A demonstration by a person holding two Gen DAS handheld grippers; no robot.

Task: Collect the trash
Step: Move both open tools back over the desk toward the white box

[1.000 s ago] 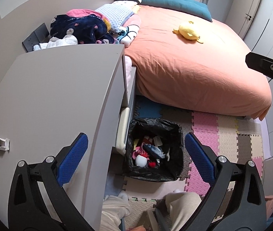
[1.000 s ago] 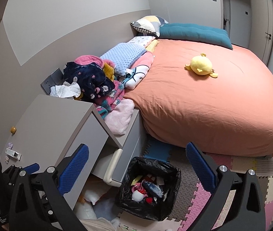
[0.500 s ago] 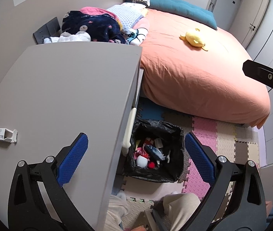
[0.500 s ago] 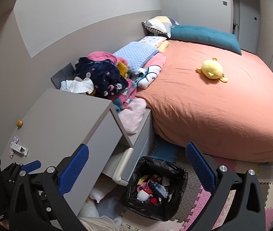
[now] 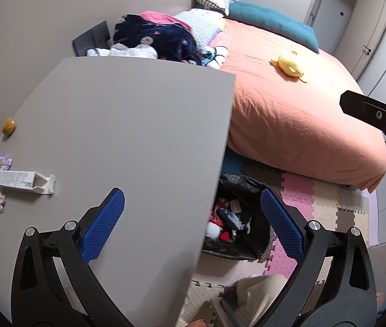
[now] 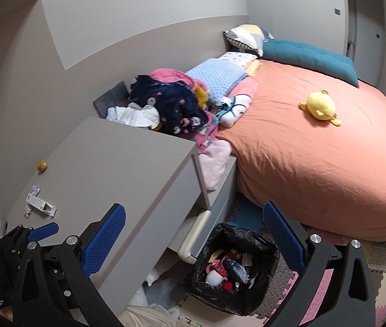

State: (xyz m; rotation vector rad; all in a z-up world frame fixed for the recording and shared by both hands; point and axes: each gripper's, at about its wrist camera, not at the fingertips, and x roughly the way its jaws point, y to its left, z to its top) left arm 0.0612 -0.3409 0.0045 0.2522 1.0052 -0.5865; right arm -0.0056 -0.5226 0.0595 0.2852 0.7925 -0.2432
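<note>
Both sets of blue-padded fingers are spread wide with nothing between them. Left gripper (image 5: pixel 193 219) hovers over the near edge of the grey cabinet top (image 5: pixel 127 136), its left finger (image 5: pixel 103 226) above the grey surface and its right finger (image 5: pixel 281 224) out over the floor. Off to the left of that finger, well apart, lies the small white carton (image 5: pixel 22 181), flat on its side with one end torn open and fine print along its face. Just beside it sit two little flower-shaped bits, one above and one below, and farther up a yellow-brown knob (image 5: pixel 9 126).

Right gripper (image 6: pixel 194 234) hangs higher and farther back, its fingers framing the black-lined trash bin (image 6: pixel 233 267) on the foam mat (image 6: pixel 383 278) below; red, white and dark scraps fill the bin. Beyond it the orange bed (image 6: pixel 315 163) carries a yellow plush toy (image 6: pixel 320 106), with a heap of clothes (image 6: pixel 171 103) behind the cabinet.
</note>
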